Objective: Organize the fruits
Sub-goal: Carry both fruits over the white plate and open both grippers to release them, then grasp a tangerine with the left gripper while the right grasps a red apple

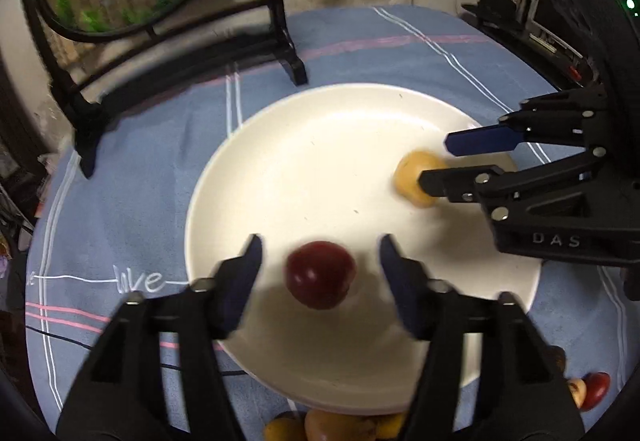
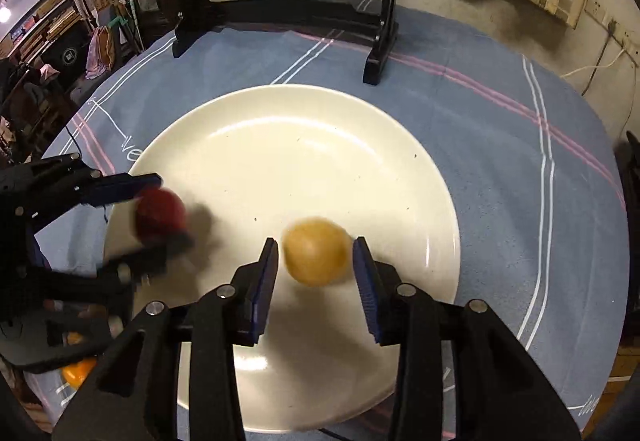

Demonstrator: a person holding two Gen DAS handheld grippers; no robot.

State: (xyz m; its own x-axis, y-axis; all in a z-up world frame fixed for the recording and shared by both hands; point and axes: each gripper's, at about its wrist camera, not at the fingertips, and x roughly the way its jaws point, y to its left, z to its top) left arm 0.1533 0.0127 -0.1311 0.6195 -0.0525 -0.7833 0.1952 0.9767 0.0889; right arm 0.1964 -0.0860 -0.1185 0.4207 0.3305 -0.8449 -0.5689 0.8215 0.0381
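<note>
Now your left claw (image 1: 320,253) stands apart around the red fruit (image 1: 320,273) on the white plate (image 1: 280,161), touching nothing; your right claw (image 2: 316,261) brackets the yellow fruit (image 2: 316,251) there, small gaps either side.

A round table under a blue cloth (image 1: 360,41) with white and pink stripes carries a large white plate (image 1: 320,161), right below both grippers. Beyond the plate, ahead of the fingers, stands a black-framed round screen (image 1: 280,21). Behind the left gripper, loose fruits (image 1: 596,389) lie on the cloth by the plate's near rim.
</note>
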